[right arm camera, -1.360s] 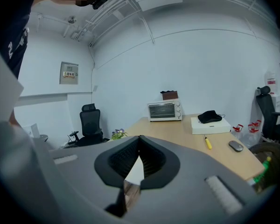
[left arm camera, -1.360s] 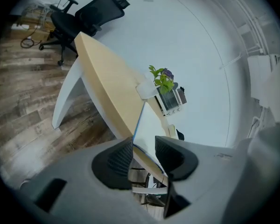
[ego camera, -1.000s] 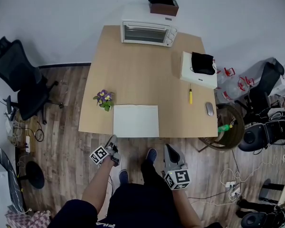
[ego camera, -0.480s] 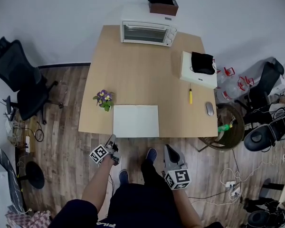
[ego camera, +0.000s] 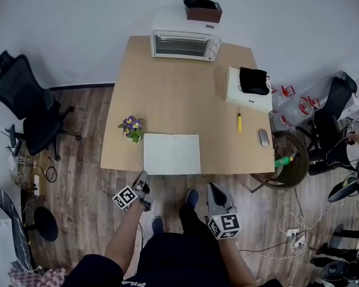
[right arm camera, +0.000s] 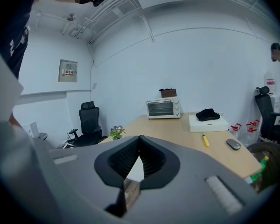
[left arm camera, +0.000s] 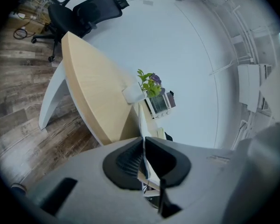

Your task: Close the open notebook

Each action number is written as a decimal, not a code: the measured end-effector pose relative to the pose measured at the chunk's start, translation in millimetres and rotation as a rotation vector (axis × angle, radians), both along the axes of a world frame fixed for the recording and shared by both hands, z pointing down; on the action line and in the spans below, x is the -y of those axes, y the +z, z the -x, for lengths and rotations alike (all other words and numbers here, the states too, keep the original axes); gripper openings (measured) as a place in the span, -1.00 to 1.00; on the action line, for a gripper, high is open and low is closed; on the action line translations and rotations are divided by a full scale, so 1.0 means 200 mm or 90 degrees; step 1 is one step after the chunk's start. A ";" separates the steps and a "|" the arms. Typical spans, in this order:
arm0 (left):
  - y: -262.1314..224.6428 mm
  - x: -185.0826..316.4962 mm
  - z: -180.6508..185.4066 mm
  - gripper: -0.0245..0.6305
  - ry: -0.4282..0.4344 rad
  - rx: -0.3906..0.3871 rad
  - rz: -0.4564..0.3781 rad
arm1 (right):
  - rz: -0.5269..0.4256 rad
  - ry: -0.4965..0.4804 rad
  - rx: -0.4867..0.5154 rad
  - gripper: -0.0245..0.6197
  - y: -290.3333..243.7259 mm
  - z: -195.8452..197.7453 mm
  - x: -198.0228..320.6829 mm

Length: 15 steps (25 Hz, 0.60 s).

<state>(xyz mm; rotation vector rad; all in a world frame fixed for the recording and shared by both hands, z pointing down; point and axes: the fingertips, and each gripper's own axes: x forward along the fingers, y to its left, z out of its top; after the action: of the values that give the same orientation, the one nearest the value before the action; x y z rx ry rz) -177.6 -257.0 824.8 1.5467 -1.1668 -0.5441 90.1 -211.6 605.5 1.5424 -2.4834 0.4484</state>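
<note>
On the table (ego camera: pixel 179 88), white notebook (ego camera: pixel 172 153) lies open flat; left gripper (ego camera: pixel 142 177) jaws just closed empty, right gripper (ego camera: pixel 214 188) clenched.

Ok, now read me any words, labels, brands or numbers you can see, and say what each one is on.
No text here can be read outright.
wall sign: red print, too small to read.
dark clothing on the person: white lettering, cut off and blurred.
toaster oven: front markings too small to read.
open notebook: the pages look blank.
</note>
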 end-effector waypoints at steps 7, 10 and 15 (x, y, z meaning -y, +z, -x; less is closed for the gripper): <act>-0.16 0.01 -0.08 -0.88 0.042 0.056 -0.044 | -0.011 0.002 0.003 -0.90 -0.02 0.00 -0.01; -0.21 0.01 -0.14 -0.88 0.061 0.077 -0.067 | -0.016 0.004 0.003 -0.90 -0.04 -0.01 -0.02; -0.33 0.01 -0.23 -0.88 0.094 0.106 -0.097 | -0.026 0.012 0.008 -0.90 -0.06 -0.04 -0.03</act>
<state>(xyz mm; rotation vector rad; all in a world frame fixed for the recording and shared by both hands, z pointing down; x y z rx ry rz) -131.6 -259.3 758.6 1.8213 -1.1463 -0.4193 97.2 -205.9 592.9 1.5850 -2.5043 0.4148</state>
